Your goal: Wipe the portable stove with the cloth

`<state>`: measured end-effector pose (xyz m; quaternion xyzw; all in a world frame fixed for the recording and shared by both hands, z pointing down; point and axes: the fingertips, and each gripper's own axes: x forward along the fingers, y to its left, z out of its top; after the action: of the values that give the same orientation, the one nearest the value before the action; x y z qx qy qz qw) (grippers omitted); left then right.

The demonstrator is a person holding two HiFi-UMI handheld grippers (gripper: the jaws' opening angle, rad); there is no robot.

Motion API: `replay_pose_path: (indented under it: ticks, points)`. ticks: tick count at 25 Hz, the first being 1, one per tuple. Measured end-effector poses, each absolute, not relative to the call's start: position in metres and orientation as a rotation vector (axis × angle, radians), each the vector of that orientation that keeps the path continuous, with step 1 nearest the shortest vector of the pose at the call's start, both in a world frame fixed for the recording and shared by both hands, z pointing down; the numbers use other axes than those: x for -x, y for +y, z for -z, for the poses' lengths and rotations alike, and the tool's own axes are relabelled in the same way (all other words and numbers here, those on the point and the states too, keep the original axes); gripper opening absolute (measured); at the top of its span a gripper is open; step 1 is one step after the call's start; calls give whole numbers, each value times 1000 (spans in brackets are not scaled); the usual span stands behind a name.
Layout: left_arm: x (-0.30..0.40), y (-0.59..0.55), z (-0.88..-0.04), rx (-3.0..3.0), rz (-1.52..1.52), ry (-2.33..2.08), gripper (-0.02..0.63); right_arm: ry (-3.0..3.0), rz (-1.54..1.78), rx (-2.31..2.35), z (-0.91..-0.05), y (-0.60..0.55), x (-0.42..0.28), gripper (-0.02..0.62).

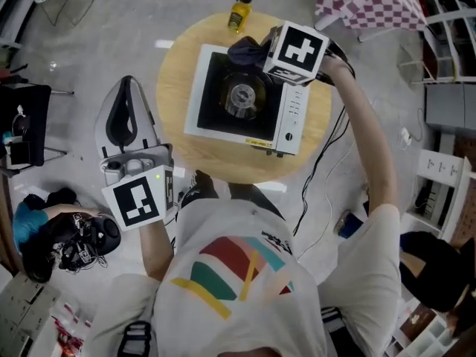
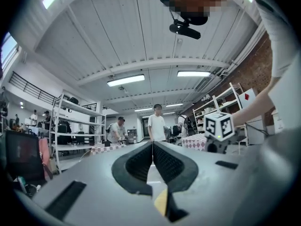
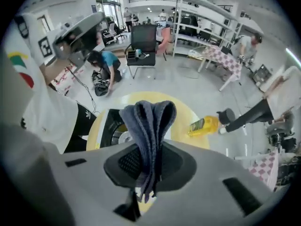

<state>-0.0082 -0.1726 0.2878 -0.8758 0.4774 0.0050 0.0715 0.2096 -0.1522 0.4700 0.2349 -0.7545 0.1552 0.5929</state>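
The portable stove (image 1: 286,121) is white with a black top and a round burner (image 1: 242,99); it sits on a round wooden table (image 1: 175,80). My right gripper (image 1: 262,56) hovers over the stove's far edge, shut on a dark blue-grey cloth (image 1: 245,49). In the right gripper view the cloth (image 3: 148,119) stands folded between the jaws of the right gripper (image 3: 149,147), with the stove (image 3: 114,126) below it. My left gripper (image 1: 128,88) is off the table to the left. The left gripper (image 2: 153,147) is shut on nothing and points out at the room.
A yellow bottle (image 1: 239,10) stands at the table's far edge, also the bottle (image 3: 203,125) in the right gripper view. A checkered table (image 1: 364,2) is far right. A crouching person (image 1: 30,222) and a chair (image 1: 26,121) are left. A cable (image 1: 320,169) hangs beside the table.
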Motion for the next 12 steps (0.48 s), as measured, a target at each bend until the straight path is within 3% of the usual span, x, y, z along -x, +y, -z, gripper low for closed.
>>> replay_pose_path:
  ticks: [12]
  points:
    - [84, -189, -340, 2593, 171, 1716, 6, -1583, -460, -86, -567, -254, -148, 32]
